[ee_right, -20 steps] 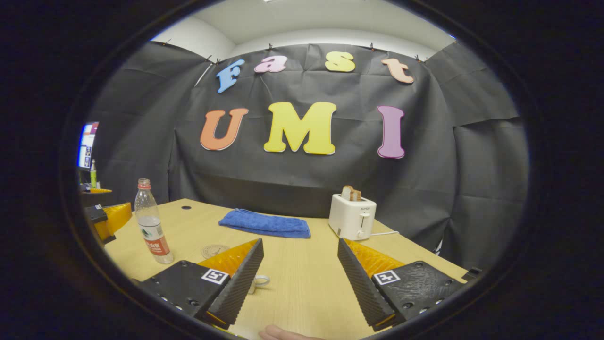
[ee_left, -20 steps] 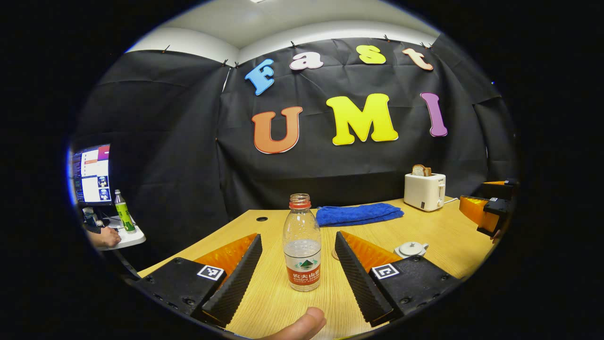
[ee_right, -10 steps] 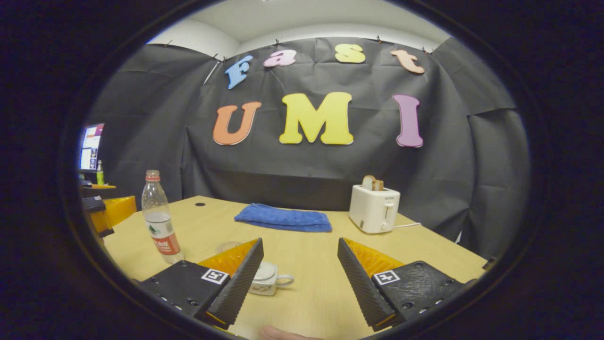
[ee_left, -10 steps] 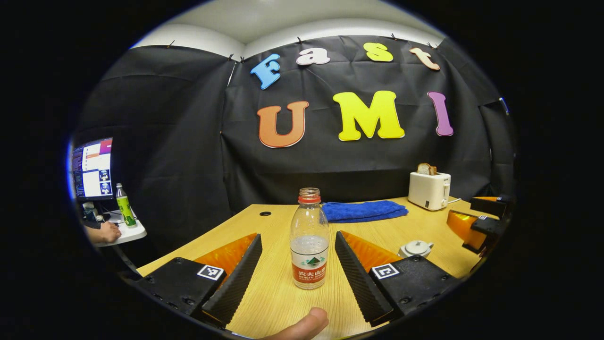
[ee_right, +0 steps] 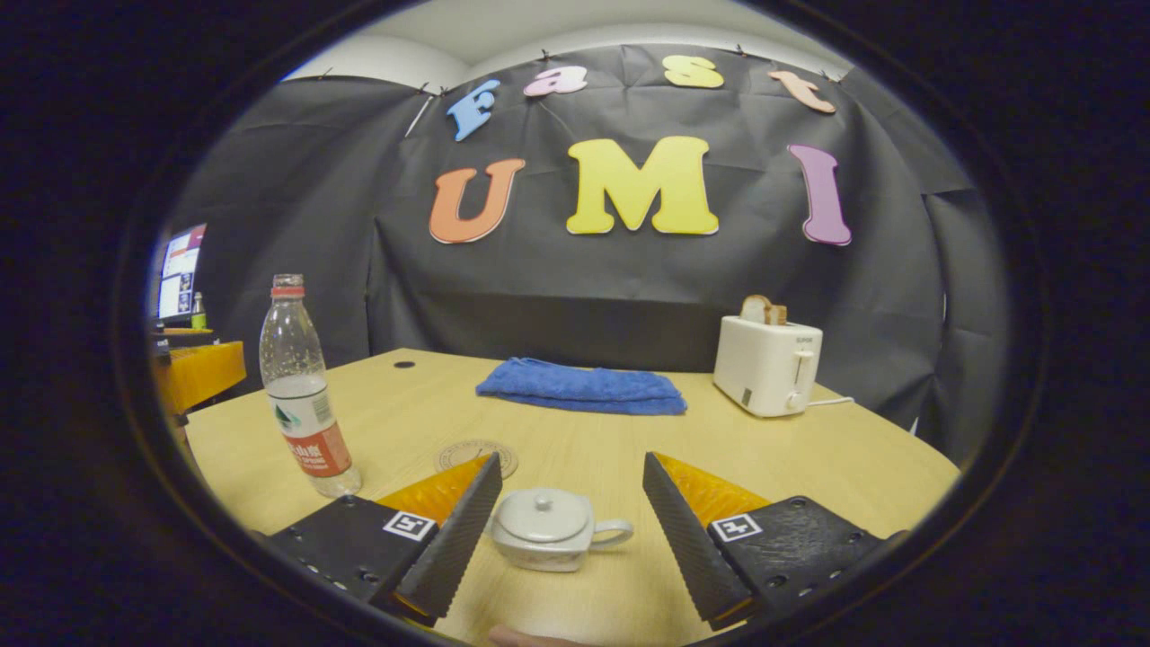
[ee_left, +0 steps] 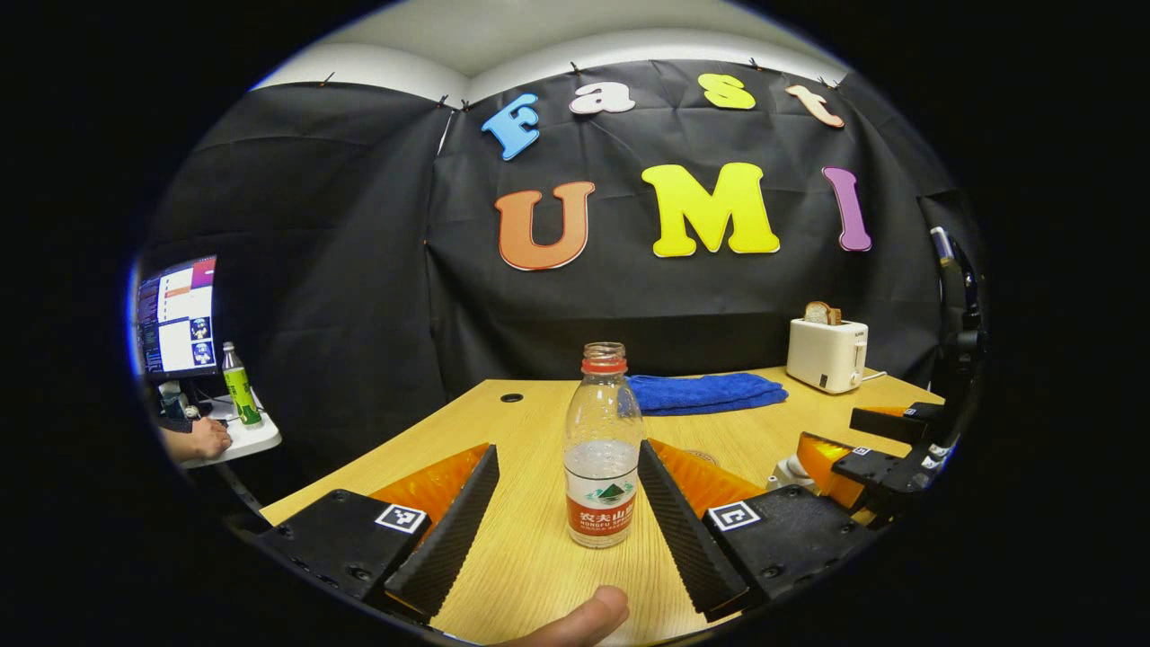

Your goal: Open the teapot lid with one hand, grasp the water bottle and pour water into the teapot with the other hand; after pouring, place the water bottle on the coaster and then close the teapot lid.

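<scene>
The water bottle stood upright on the wooden surface, its long axis vertical, its uncapped mouth pointing straight up and water filling roughly its lower half. In the left gripper view it stood between the spread fingers of the left gripper, nearer the right-hand finger, though contact could not be made out; the fingers were apart and pressed on nothing. A thumb tip showed at 6 o'clock in that view. In the right gripper view the teapot sat low on the surface with its lid on, knob up and handle pointing toward 3 o'clock, between the wide-apart fingers of the right gripper, closer to the left-hand finger and gripped by neither. The round coaster lay flat just beyond the teapot toward 11 o'clock, bare, with the bottle well off at 9 o'clock of it. Farther back, a folded blue towel lay at 12 o'clock and a white toaster with bread in its slot stood at 2 o'clock. In the left gripper view the right gripper appeared at 3 o'clock, over the teapot, which was mostly hidden there. A monitor, a green bottle and a person's hand showed at 9 o'clock, off the surface.
</scene>
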`<state>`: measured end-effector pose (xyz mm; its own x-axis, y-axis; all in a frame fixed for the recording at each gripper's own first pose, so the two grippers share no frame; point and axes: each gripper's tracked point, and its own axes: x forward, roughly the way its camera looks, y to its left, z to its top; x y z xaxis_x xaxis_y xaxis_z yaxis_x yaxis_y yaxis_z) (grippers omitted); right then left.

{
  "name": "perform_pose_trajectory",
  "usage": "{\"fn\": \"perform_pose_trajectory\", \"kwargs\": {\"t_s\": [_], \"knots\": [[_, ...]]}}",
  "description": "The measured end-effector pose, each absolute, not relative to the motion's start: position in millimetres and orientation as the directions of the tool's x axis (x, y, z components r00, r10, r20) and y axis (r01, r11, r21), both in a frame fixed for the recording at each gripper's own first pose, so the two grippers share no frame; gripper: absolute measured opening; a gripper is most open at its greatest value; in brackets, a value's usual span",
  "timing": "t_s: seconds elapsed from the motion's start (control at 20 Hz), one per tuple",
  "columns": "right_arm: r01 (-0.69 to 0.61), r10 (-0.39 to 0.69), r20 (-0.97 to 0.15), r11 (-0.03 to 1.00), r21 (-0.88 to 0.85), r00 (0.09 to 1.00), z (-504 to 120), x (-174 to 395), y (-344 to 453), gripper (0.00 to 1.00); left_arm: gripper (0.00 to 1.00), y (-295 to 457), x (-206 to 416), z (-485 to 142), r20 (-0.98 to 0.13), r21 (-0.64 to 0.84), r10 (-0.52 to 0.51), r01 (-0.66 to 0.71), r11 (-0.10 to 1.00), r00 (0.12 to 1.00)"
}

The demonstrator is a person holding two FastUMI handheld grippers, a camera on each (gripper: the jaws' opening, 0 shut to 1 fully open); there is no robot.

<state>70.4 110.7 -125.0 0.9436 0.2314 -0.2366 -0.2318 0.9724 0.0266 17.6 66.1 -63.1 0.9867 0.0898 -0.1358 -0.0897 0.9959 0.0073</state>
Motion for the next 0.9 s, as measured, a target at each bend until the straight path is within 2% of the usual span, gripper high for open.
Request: {"fn": "perform_pose_trajectory", "kwargs": {"t_s": [0.15, 0.2, 0.25, 0.3, 0.4, 0.5, 0.65, 0.7, 0.8, 0.9], "knots": [[-0.246, 0.246, -0.246, 0.969, 0.029, 0.938, -132, 77, 119, 0.94, 0.98, 70, 19, -65, -0.141, 0.014, 0.108, -0.107, 0.994, 0.984], [-0.245, 0.244, -0.245, 0.969, 0.027, 0.938, -134, 78, 120, 0.88, 0.98, 72, 21, -67, -0.142, 0.014, 0.118, -0.117, 0.993, 0.983], [-0.241, 0.240, -0.247, 0.970, 0.026, 0.939, -136, 80, 119, 0.87, 0.98, 72, 21, -69, -0.145, 0.013, 0.118, -0.118, 0.993, 0.982], [-0.244, 0.244, -0.249, 0.969, 0.032, 0.937, -139, 81, 119, 0.77, 0.98, 74, 22, -70, -0.148, 0.010, 0.118, -0.118, 0.993, 0.982], [-0.253, 0.260, -0.239, 0.966, 0.059, 0.936, -137, 80, 122, 0.65, 0.98, 74, 22, -70, -0.147, 0.009, 0.120, -0.120, 0.993, 0.982], [-0.268, 0.281, -0.237, 0.960, 0.085, 0.930, -138, 81, 127, 0.47, 0.98, 74, 23, -69, -0.142, 0.008, 0.120, -0.120, 0.993, 0.983], [-0.279, 0.294, -0.229, 0.956, 0.094, 0.928, -139, 82, 129, 0.28, 0.98, 73, 24, -70, -0.142, 0.014, 0.118, -0.118, 0.993, 0.983], [-0.291, 0.305, -0.225, 0.952, 0.094, 0.926, -141, 81, 131, 0.18, 0.98, 74, 23, -70, -0.144, 0.018, 0.120, -0.118, 0.993, 0.982], [-0.294, 0.307, -0.236, 0.952, 0.088, 0.922, -142, 81, 131, 0.11, 0.98, 71, 23, -69, -0.143, 0.017, 0.115, -0.114, 0.993, 0.983], [-0.286, 0.290, -0.241, 0.957, 0.055, 0.926, -144, 80, 131, 0.11, 0.98, 71, 23, -68, -0.139, 0.020, 0.113, -0.111, 0.994, 0.984]]}}
